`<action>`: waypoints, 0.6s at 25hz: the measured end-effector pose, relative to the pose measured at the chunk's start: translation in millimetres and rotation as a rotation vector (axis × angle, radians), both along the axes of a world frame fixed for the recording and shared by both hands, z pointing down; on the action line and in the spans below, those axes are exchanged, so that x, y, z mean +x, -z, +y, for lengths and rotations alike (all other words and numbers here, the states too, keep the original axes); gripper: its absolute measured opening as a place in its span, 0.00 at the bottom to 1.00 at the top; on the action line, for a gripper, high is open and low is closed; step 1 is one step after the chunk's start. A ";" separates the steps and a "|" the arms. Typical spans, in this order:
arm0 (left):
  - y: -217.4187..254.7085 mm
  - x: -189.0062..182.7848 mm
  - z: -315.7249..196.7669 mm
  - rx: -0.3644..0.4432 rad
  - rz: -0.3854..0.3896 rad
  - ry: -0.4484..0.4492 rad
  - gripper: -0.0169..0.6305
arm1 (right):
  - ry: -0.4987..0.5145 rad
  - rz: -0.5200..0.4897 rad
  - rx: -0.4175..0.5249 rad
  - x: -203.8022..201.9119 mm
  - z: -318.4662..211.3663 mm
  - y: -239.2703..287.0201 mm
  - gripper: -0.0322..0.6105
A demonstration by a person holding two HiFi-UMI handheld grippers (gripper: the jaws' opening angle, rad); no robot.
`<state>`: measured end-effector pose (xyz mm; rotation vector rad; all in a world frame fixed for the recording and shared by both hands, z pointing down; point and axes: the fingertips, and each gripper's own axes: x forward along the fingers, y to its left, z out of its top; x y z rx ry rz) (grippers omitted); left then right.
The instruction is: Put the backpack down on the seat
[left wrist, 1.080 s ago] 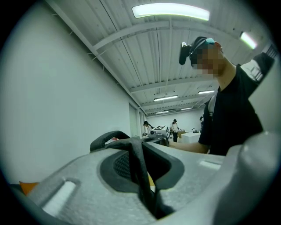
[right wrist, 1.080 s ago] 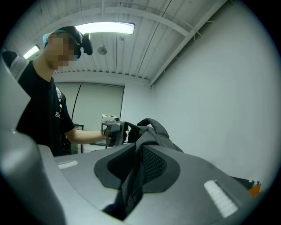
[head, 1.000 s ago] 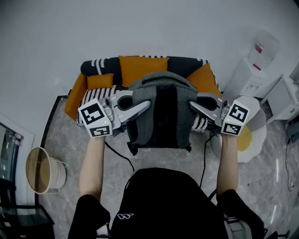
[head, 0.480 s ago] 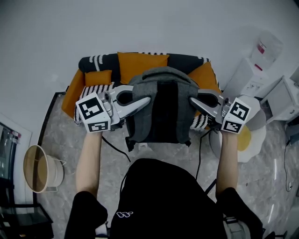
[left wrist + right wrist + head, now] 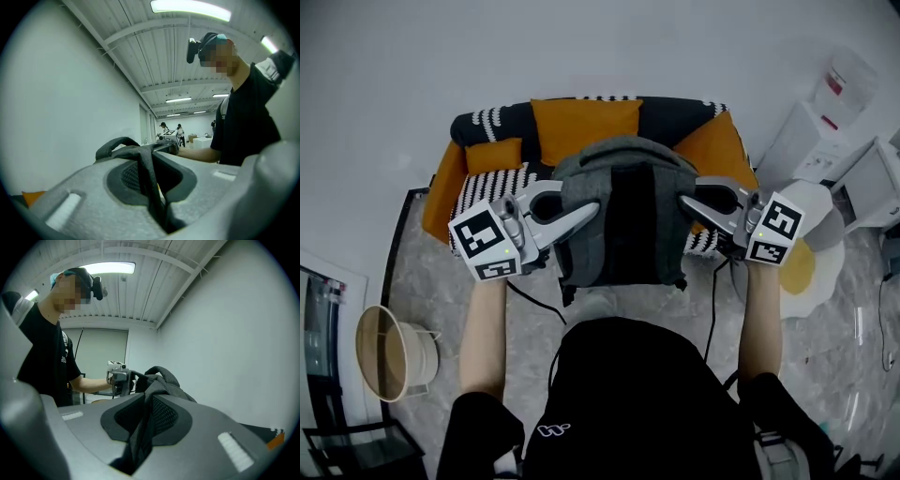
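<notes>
I have 2 grippers on the grey backpack, 1 on each side. The left gripper has its jaws nearly together, pinching a fold of the bag's dark fabric; in the left gripper view that strip runs straight down into the narrow slot between the jaws. The right gripper does the same on the opposite flank, its jaws nipping a fold of grey cloth with only that cloth between them.

From the head view the backpack stands upright between my 2 arms, its top handle toward the sofa and its dark back panel facing me. It overlaps the sofa's front edge and the grey marbled floor just before it. I cannot tell whether its base touches the striped seat cushion.

The sofa's orange and black cushions sit against the white wall. A round wooden bucket stands on the floor well to my left.
</notes>
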<state>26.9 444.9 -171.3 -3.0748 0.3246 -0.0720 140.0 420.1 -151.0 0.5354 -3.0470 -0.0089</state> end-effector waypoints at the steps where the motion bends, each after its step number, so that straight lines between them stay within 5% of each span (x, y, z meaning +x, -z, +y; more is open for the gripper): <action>1: -2.5 -4.3 -8.7 -0.004 0.002 0.003 0.06 | 0.003 -0.001 -0.004 -4.4 -9.2 -2.5 0.13; 7: -13.7 -7.8 -17.3 -0.019 0.009 0.030 0.06 | 0.020 -0.020 -0.033 -9.5 -19.3 -14.7 0.13; 15: -27.5 -48.8 -100.0 -0.105 0.031 0.053 0.06 | 0.026 -0.019 -0.120 -50.6 -101.4 -28.5 0.13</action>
